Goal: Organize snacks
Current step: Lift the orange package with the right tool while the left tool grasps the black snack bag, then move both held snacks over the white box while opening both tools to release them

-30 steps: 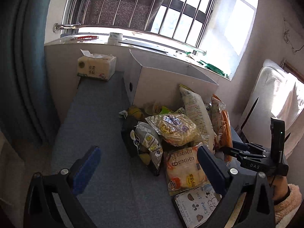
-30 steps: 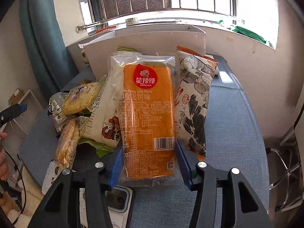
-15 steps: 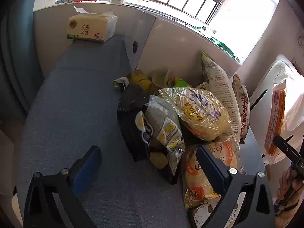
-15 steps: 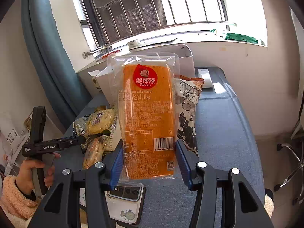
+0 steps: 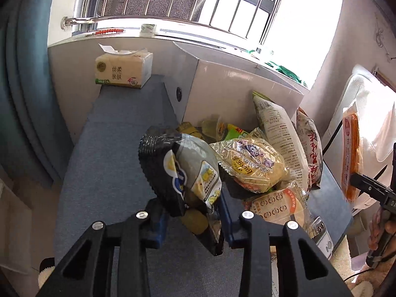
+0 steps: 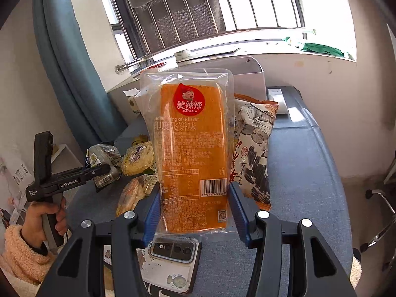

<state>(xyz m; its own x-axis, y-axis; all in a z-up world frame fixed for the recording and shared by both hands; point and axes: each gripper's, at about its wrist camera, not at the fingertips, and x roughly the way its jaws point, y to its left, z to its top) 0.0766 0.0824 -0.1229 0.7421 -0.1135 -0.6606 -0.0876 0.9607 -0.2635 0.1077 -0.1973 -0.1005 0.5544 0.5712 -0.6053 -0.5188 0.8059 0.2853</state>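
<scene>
My left gripper [image 5: 193, 219] is shut on a black and grey snack bag [image 5: 180, 168] at the near edge of the snack pile. My right gripper [image 6: 193, 212] is shut on an orange flatbread-flavour snack pack [image 6: 190, 148] and holds it upright in the air; the pack also shows in the left wrist view [image 5: 351, 153] at the right. On the blue table [image 5: 111, 148] lie a yellow cake pack [image 5: 252, 165], a tall white printed bag [image 5: 279, 133] and a round-biscuit pack [image 5: 277, 205]. A white cardboard box [image 5: 235, 86] stands behind the pile.
A tissue pack [image 5: 123, 70] sits at the back left by the wall. A phone [image 6: 170, 262] lies under my right gripper. A patterned chip bag [image 6: 252, 148] lies beside the orange pack. A windowsill with bars runs behind. A white remote [image 6: 276, 99] lies at the back.
My left gripper has moved in and closed on the black and grey bag. My right gripper has lifted the orange pack off the pile and holds it higher.
</scene>
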